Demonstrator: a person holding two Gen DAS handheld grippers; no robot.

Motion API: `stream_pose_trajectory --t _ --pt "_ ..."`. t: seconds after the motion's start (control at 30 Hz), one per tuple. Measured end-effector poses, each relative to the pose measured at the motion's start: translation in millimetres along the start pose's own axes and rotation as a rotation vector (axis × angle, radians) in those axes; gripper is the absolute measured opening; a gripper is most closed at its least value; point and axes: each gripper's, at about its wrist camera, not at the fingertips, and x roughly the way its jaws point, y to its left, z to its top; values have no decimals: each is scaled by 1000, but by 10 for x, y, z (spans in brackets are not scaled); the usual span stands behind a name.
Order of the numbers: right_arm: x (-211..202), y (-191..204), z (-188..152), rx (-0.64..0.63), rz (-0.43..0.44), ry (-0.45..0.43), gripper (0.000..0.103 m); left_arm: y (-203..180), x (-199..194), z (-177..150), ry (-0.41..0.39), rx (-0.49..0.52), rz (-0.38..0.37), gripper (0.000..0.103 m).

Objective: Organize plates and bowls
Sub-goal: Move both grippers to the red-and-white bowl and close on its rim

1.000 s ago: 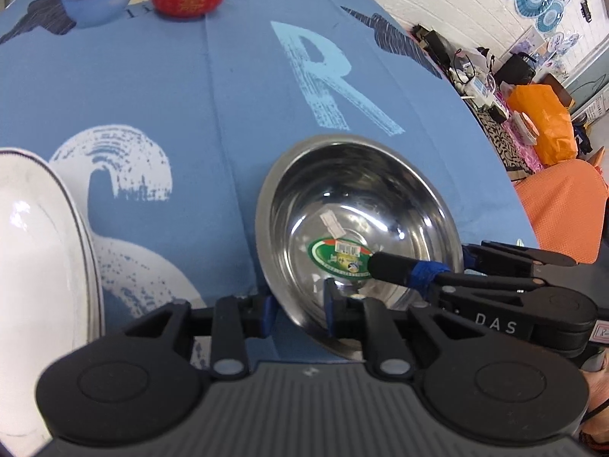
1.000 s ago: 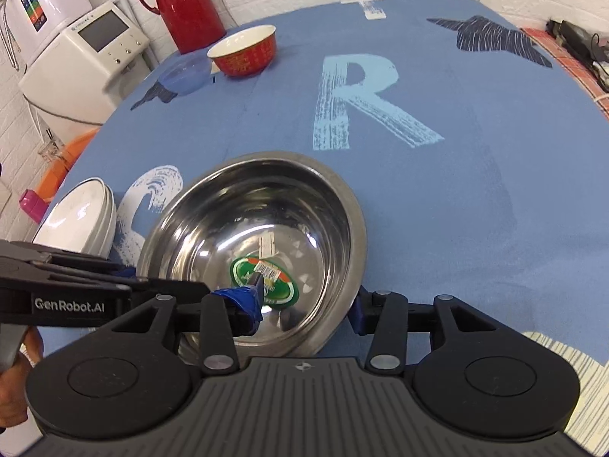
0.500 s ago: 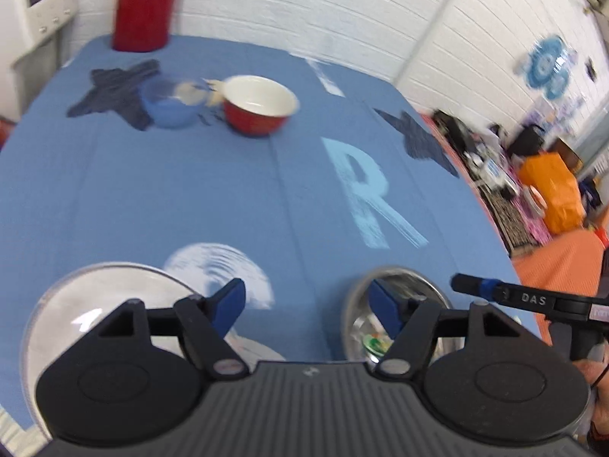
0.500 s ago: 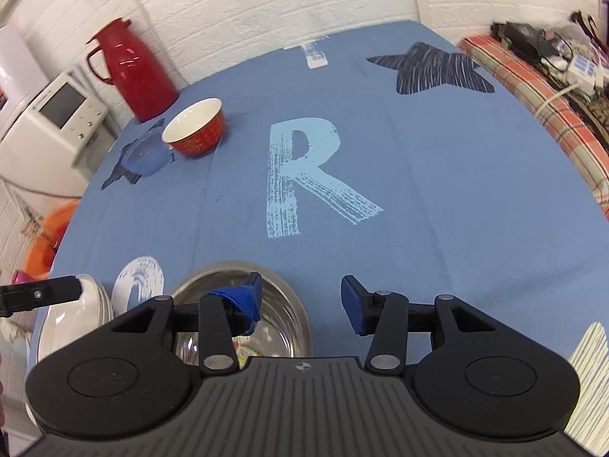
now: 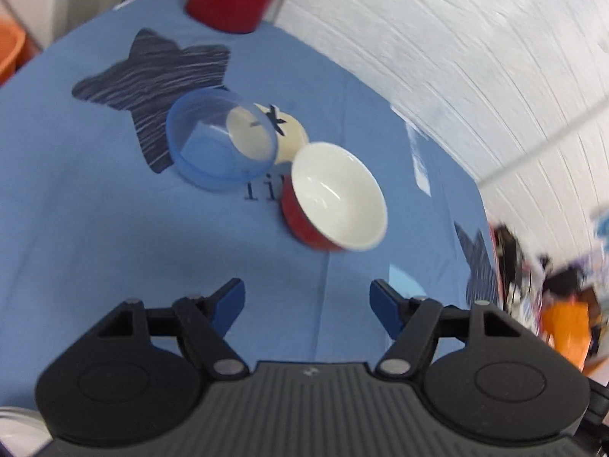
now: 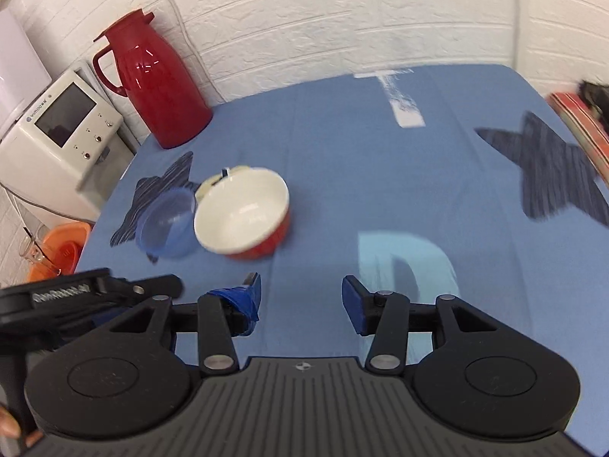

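**Both grippers empty above the cloth, two bowls ahead**

My left gripper (image 5: 307, 302) is spread wide, its blue-padded fingers (image 5: 228, 301) parted with nothing between them but the blue tablecloth (image 5: 76, 209). My right gripper (image 6: 300, 301) is also spread, holding nothing; one of its fingertips (image 6: 243, 302) is wrapped in blue tape. In the right wrist view, my left gripper's black body shows at the lower left edge, just beside my right one.

Ahead of both sits the red bowl (image 5: 335, 200), white inside, upright on the cloth. From the left gripper it lies forward and slightly to the right of the gap between the fingers, apart from them. From the right gripper it lies forward and to the left, near but clear of the taped finger.

The translucent blue bowl (image 5: 220, 141) stands just beside the red bowl on its left; whether the two touch I cannot tell. It rests partly on a dark striped star (image 5: 152, 72) printed on the cloth. A pale round print (image 5: 293, 133) peeks out behind both bowls.

Farther back, a red thermos jug (image 6: 152, 83) stands at the table's far left corner by the white brick wall (image 6: 342, 11). A white appliance with a screen (image 6: 61, 129) sits off the table to the left, and an orange basin (image 6: 61, 251) below it. A pale blue letter (image 6: 403, 262) is printed on the cloth just ahead of my right gripper's right finger.
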Motion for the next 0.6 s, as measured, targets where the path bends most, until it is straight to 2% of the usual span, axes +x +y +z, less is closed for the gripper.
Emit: stream_pose_trajectory --t 0.17,0.27,0.37,0.5,0.6 --pt "593 81 410 -41 -34 24 32 65 364 193 -31 -98 37 71" --pt "910 63 536 -21 -6 54 32 77 526 261 -23 -109 46 71" --pt "1154 93 578 -25 -8 83 32 48 642 298 -36 -84 75 71" --pt "1369 162 536 -52 -27 111 32 59 725 311 -45 -69 101 64" --pt "1441 193 520 -91 -33 108 33 105 718 327 -40 -83 86 64"
